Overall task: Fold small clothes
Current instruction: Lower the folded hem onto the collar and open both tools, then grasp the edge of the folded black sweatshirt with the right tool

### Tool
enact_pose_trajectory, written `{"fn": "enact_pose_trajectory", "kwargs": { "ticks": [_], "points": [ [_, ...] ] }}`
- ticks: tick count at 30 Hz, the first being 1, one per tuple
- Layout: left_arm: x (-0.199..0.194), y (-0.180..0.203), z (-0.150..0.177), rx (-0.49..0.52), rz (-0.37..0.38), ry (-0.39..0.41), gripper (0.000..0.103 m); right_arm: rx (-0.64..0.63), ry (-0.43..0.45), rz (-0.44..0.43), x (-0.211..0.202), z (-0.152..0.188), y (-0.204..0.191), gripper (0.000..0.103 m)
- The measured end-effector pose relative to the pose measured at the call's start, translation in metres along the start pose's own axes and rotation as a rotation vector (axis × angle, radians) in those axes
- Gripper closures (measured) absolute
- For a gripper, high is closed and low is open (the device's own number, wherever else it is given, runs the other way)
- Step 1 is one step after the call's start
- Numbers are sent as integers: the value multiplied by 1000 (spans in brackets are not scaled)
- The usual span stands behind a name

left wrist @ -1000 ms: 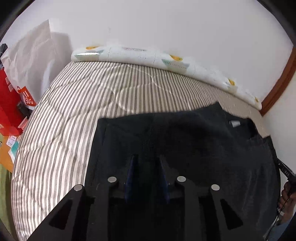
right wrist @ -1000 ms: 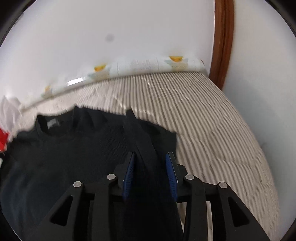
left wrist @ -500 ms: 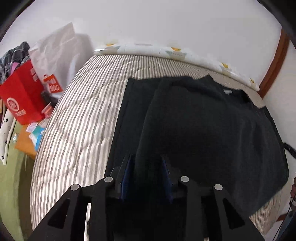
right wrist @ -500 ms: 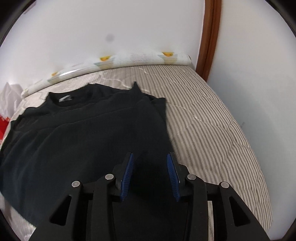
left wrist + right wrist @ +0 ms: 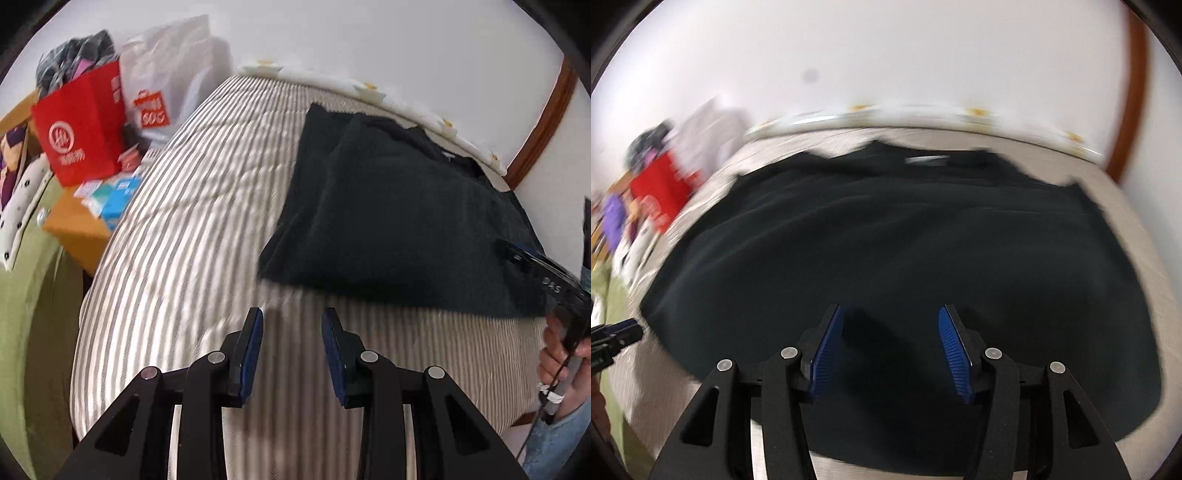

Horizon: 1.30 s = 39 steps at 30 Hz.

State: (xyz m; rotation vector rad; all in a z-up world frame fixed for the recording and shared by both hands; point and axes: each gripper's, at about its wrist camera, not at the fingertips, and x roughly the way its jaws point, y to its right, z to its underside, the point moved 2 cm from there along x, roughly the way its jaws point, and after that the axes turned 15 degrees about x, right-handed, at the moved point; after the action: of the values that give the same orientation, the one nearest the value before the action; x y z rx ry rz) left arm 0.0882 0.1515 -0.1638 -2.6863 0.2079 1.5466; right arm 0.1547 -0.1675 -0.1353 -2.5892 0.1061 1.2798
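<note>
The left gripper (image 5: 291, 325) hangs over bare striped bed (image 5: 177, 236), jaws parted and empty, the black top (image 5: 399, 206) lying beyond them to the right. The right gripper (image 5: 890, 332), jaws just opened wide, hovers above its near hem. Spreading looks finished; next comes gripping an edge to fold.

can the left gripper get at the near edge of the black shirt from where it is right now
Probably yes. The left gripper is open and empty over bare striped mattress, and the black shirt hem lies just ahead with nothing in between. The right gripper stands off to the side.
</note>
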Motion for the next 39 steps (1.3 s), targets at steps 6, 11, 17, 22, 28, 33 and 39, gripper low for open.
{"fn": "enact_pose_trajectory", "kwargs": {
  "ticks": [6,11,17,22,28,33,39],
  "points": [
    [-7,-21,20,-23,35,6,55,-228,-30,-72,3,47,-105,46],
    [-9,-35,24,-19,73,20,52,-368,-19,-93,-2,81,-159,44],
    [-6,-44,23,10,131,36,49,-466,-6,-56,5,102,-197,36],
    [-4,-48,19,20,154,52,48,-459,1,-52,24,97,-214,36],
    [-1,-43,15,36,143,67,44,-392,30,-90,28,76,-210,87],
    [5,-26,6,65,122,65,44,-221,44,-220,0,44,-185,90],
    [18,13,-13,120,119,66,44,-32,217,-282,-63,1,-122,90]
  ]
}}
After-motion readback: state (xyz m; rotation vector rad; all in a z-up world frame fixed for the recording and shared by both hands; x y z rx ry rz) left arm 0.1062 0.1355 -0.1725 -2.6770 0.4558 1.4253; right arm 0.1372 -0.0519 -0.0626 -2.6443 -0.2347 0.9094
